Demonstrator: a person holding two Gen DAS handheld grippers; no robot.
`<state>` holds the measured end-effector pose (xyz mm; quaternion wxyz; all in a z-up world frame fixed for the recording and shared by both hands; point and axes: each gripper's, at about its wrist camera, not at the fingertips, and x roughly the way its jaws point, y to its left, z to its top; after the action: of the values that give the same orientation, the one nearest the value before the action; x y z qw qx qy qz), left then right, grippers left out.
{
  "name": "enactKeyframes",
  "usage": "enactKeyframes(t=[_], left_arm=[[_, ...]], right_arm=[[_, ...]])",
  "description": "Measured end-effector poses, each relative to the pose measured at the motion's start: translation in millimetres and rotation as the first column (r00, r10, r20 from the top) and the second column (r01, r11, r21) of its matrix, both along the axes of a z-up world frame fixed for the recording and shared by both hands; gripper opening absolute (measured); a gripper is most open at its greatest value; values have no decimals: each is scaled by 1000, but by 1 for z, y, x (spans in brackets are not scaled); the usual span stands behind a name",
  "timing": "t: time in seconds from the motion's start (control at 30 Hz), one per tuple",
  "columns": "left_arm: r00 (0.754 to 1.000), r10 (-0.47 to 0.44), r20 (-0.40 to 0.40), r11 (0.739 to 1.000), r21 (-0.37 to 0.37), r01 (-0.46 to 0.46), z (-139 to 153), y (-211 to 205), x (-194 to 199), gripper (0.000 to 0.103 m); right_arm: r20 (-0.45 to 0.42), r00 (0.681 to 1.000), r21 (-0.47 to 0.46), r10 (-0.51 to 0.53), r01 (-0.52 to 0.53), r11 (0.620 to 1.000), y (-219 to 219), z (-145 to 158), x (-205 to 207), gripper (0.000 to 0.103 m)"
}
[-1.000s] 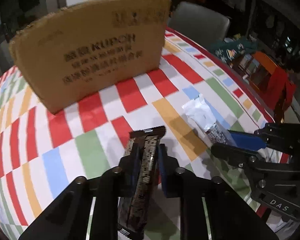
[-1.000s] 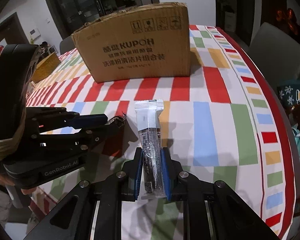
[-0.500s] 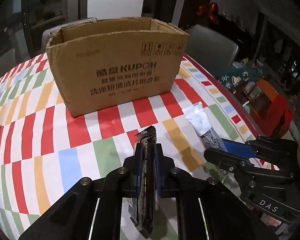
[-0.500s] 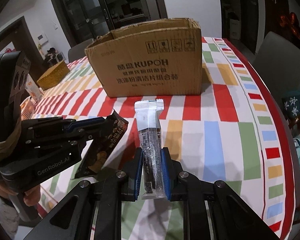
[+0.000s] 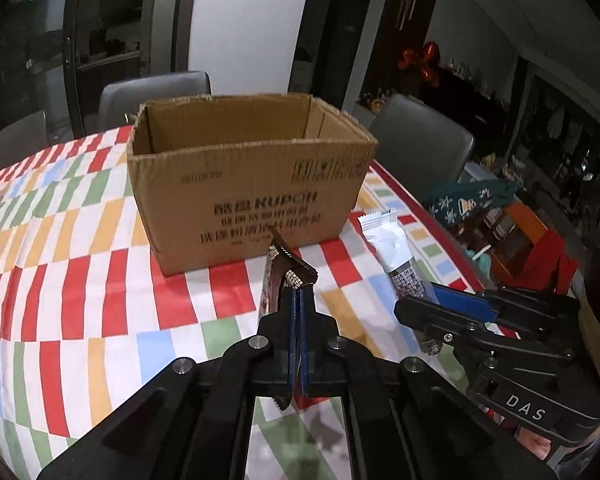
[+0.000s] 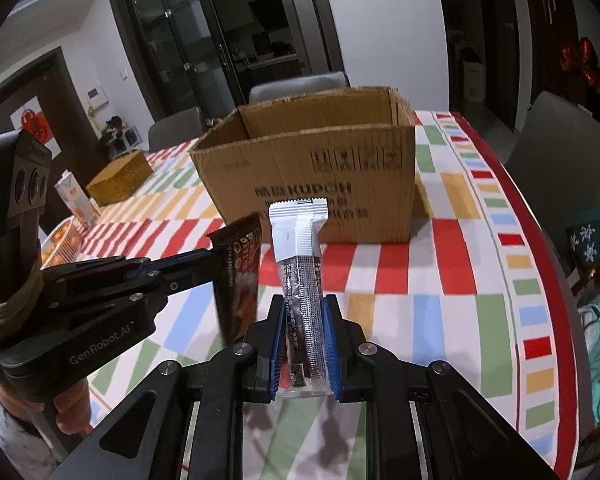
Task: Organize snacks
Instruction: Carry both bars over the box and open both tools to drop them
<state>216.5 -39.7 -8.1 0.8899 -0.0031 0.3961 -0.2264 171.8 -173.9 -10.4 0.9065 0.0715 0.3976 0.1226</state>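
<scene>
Cardboard dominates the upper centre of both wrist views: an open brown box point(image 5: 252, 184) on a checked tablecloth point(image 5: 60, 288). Lower centre in the left wrist view, the left gripper point(image 5: 299, 320) pinches a dark brown snack bar point(image 5: 280, 276) held off the cloth. At right, the right gripper point(image 6: 303, 344) clamps a white-and-clear snack bar point(image 6: 302, 264), its white end pointing toward the box. Grey chairs point(image 5: 420, 148) stand behind.

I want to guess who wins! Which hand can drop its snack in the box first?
Probably left, narrowly. The left gripper holds its brown snack bar right before the cardboard box; the right gripper with its white-topped snack bar sits beside it, seemingly slightly farther back.
</scene>
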Motion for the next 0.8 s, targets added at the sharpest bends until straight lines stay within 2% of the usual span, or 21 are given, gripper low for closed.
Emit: enactKeyframes(t=[0.4, 0.8], left_arm=[[998, 21, 60, 999, -43, -18, 27, 1, 4, 3], [988, 46, 149, 997, -67, -37, 64, 5, 15, 3]], right_arm=[[59, 998, 10, -7, 6, 1000, -3, 21, 7, 19], [164, 986, 25, -16, 12, 1000, -4, 64, 27, 19]])
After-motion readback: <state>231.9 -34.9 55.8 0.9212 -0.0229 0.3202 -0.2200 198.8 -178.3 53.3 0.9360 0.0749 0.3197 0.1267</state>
